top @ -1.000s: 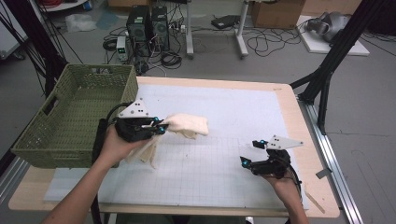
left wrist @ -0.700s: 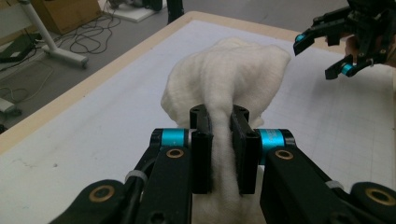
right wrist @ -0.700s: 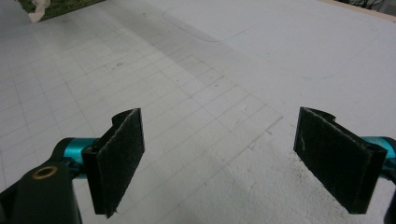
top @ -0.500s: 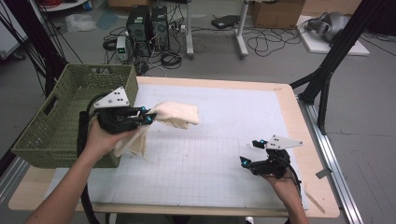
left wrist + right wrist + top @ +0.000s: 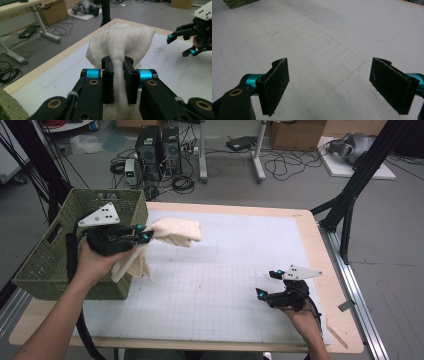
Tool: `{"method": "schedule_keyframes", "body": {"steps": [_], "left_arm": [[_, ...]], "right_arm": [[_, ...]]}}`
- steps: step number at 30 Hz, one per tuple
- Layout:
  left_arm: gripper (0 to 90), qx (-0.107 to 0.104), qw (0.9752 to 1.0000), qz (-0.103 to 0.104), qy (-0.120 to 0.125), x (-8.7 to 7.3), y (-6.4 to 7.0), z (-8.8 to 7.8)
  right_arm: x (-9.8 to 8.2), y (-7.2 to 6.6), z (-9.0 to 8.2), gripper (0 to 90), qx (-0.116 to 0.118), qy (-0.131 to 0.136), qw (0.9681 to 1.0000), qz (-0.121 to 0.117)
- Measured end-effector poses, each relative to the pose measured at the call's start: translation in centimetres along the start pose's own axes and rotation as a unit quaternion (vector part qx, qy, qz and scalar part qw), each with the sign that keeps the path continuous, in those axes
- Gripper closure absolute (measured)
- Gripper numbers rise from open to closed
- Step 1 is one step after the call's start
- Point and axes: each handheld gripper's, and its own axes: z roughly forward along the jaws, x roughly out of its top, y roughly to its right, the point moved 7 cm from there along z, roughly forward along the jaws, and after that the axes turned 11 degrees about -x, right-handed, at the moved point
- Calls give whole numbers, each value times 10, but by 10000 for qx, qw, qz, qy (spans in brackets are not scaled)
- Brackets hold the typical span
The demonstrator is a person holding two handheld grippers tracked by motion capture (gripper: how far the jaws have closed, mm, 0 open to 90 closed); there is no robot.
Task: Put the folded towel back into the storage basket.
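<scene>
My left claw [image 5: 141,236], clamped on the cream towel [image 5: 172,231], has carried it off the tabletop toward the green basket [image 5: 46,265] at the left edge, so dropping it in looks next; my right claw [image 5: 267,285] waits wide.

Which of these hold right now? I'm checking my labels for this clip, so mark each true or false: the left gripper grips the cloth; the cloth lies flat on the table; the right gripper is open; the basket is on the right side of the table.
1. The left gripper is shut on the cream cloth: true.
2. The cloth lies flat on the table: false. It hangs from the left gripper, lifted beside the green basket.
3. The right gripper is open with nothing between its jaws: true.
4. The basket is on the right side of the table: false. It stands at the left edge of the table.
</scene>
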Motion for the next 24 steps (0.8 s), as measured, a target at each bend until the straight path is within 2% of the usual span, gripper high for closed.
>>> {"method": "schedule_keyframes", "body": {"steps": [6,13,24], "left_arm": [[803,261,9996,-99,102,3,-13,-20],[802,594,9978,-238,153,-2,-29,-43],[802,1153,9913,-547,306,-17,-52,-78]], "right_arm": [[0,0,0,154,15,-6,10000,-18],[-1,-1,2,154,15,-27,10000,-23],[-2,-1,4,154,24,-78,10000,-48]]}}
